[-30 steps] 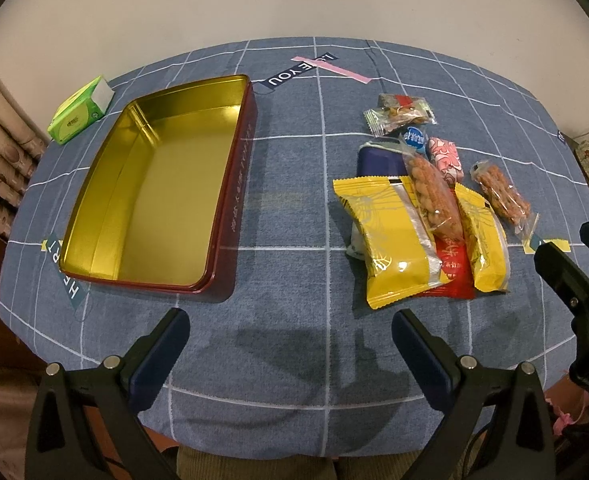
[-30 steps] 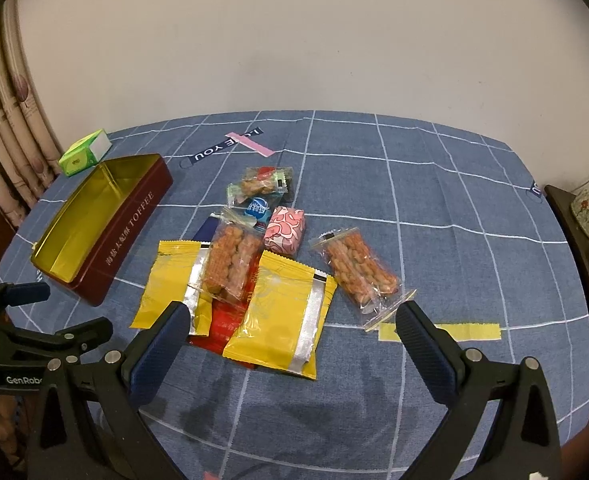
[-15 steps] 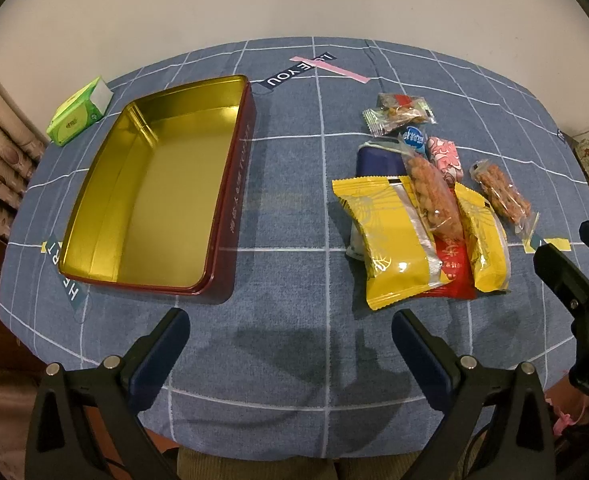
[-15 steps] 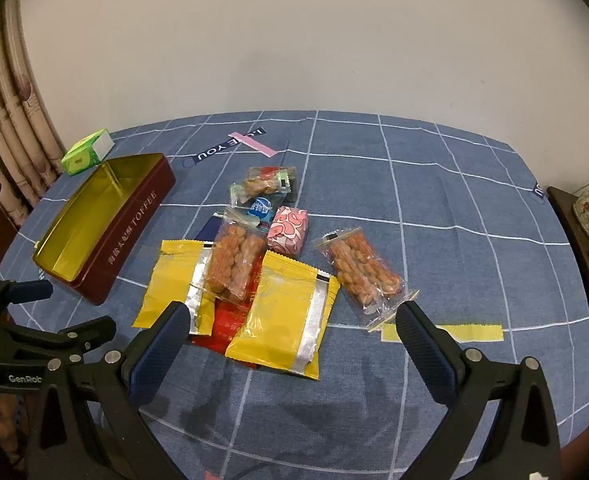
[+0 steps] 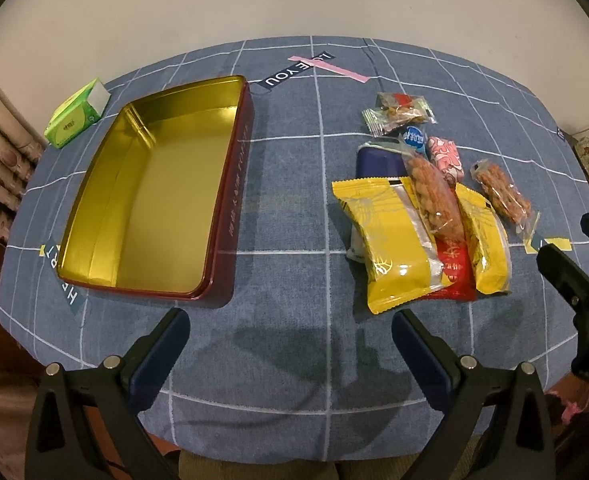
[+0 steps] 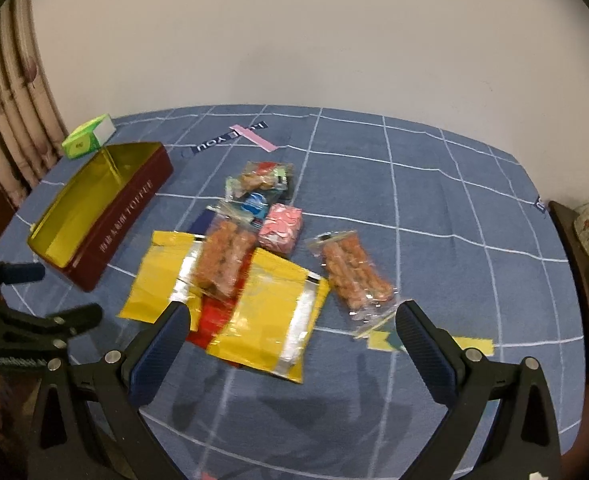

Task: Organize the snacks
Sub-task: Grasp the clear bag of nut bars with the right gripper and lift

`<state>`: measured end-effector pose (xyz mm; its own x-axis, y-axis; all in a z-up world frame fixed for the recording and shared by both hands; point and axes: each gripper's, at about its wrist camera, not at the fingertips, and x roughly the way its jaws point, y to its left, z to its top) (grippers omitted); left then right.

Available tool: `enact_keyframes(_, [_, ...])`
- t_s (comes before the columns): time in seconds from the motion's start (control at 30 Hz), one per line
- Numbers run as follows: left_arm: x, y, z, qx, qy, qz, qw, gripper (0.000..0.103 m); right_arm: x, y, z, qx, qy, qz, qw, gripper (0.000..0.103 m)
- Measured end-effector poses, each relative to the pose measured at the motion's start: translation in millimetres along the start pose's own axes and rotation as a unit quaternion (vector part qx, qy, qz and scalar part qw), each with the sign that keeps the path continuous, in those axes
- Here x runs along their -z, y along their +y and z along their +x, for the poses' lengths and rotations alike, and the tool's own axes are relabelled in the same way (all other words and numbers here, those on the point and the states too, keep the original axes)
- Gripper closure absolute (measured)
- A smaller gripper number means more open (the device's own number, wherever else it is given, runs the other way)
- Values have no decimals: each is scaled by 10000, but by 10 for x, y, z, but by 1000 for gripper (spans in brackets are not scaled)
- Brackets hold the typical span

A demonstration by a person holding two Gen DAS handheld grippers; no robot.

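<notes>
Left wrist view: tin (image 5: 154, 200) runs lengthwise away from the camera; both grippers' jaws spread, empty.

empty gold tin (image 5: 146, 196) left of heaped snack packets (image 5: 426, 216)

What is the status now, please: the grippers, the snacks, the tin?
Left gripper open, empty. Right gripper open, empty, above the snack pile. Tin empty, no snack inside yet. Nothing in the way.

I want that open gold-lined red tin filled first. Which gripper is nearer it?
Left. The left gripper hovers just before the gold-lined red tin; the right gripper hangs over the yellow snack packets beside it.
</notes>
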<state>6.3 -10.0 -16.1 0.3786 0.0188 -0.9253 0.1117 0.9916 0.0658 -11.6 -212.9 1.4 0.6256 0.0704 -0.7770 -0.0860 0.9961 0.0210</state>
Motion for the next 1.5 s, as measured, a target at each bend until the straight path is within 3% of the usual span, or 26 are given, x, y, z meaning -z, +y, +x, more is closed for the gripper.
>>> enact_keyframes(0.13, [-12,-19,25,-7,32,26,10000,0,20,-172,78,84,144,-188,9997,2])
enact_keyframes(0.27, [-36,-61,36,-5,35,65,10000,0,-11,-348,189,116,226,-401,9989,16])
enact_keyframes(0.47, [-66,-111,75,14,58,115,9999,0,-114,-529,420,41,338,-547,9979,27])
enact_keyframes(0.63, [-88,-122,102,116,95,91,9998,0,-174,-547,687,30,462,-729,9963,29])
enact_keyframes(0.73, [-112,-120,108,206,92,53,9997,0,-224,-578,843,-52,560,-690,9960,39])
enact_keyframes(0.97, [-169,-191,156,353,123,118,9992,0,-253,-621,1027,-260,622,-524,9963,40])
enact_keyframes(1.3, [-280,-344,224,612,139,157,9979,0,-219,-676,1063,-648,604,-143,9960,55])
enact_keyframes(1.5, [-322,-403,286,649,186,190,9975,0,-154,-717,1032,-722,588,38,9956,57])
